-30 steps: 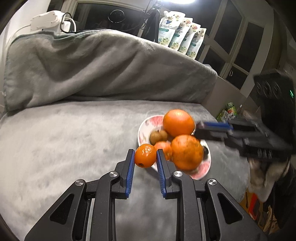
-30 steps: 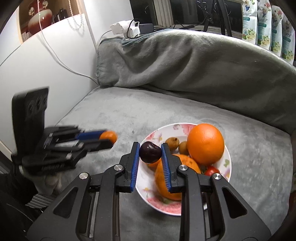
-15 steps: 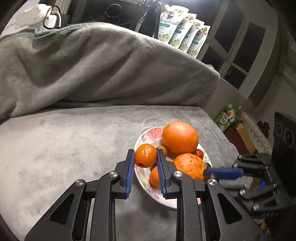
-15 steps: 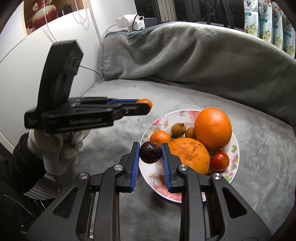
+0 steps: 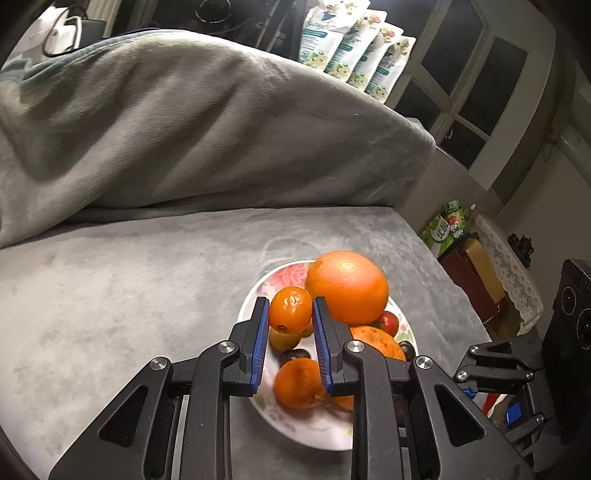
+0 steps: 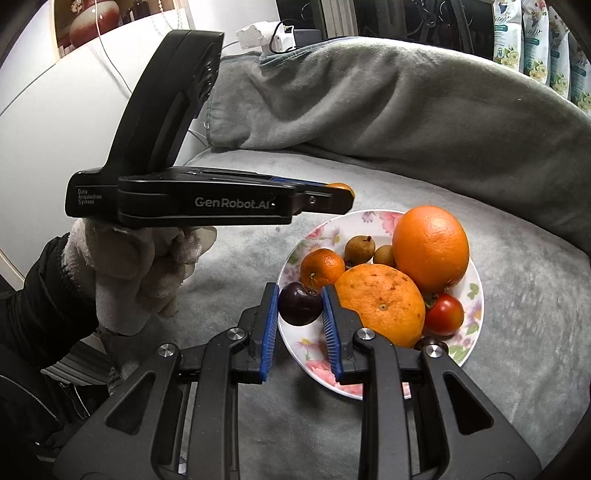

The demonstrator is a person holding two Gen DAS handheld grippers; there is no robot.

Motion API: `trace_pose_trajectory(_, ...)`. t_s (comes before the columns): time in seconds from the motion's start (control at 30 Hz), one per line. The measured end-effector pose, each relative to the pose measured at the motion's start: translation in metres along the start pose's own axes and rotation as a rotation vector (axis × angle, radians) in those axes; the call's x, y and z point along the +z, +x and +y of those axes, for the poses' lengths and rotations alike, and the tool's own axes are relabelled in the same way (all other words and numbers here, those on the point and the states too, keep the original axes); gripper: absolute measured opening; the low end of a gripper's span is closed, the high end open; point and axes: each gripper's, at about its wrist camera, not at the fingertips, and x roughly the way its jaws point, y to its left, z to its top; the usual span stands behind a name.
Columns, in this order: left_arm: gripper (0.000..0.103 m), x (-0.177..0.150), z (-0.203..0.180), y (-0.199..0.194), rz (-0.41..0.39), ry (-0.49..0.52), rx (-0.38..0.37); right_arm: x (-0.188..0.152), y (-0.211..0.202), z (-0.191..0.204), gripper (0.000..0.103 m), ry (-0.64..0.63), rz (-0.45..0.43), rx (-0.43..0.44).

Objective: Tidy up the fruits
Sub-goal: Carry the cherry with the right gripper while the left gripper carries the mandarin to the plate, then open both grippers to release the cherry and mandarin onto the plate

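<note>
Nearest us, our left gripper (image 5: 290, 314) has its blue-padded jaws clenched on a small glossy orange kumquat-like fruit (image 5: 290, 309), held in the air above the near rim of a round white floral-print plate (image 6: 474, 295). Our right gripper (image 6: 300, 306) is clamped on a dark purple cherry (image 6: 300, 303) held over the plate's left edge.

On the plate we see a small stemmed tangerine (image 6: 322, 266), a large rough-skinned orange (image 6: 382, 304), a bigger smooth orange (image 6: 430, 249) behind it, two little brown fruits (image 6: 360, 249) and a red cherry tomato (image 6: 444, 314), all crowded together and touching. A second dark cherry (image 6: 424, 340) shows at the near right rim.

The plate rests on a surface covered in soft grey plush cloth (image 5: 129, 280); we cannot tell whether a bed or a sofa lies beneath. To the left, a light fuzzy-gloved hand (image 6: 136, 273) in a black sleeve carries the left gripper.

Behind, the same grey cloth heaps into a thick rolled mound (image 5: 184, 122). Beyond it stand floral printed pouches (image 5: 354, 48) in a row against dark window panes (image 5: 469, 62), and a white power strip with cables (image 6: 266, 33) beside a white wall (image 6: 55, 110).
</note>
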Motion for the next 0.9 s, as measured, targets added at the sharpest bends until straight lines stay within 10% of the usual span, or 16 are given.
trace_pose_trajectory(0.5, 0.022, 0.005, -0.012, 0.008, 0.021, 0.032, -0.018, -0.002, 0.000, -0.002, 0.025, 0.000, 0.001, 0.000)
trace_pose_trajectory(0.67, 0.027, 0.005, -0.015, 0.009, 0.022, 0.042, -0.021, 0.000, -0.001, -0.003, 0.053, -0.001, -0.018, -0.008)
trace_pose_trajectory(0.9, 0.039, 0.006, -0.017, 0.006, 0.012, 0.053, -0.020, 0.004, -0.004, -0.001, 0.054, -0.013, -0.033, -0.010)
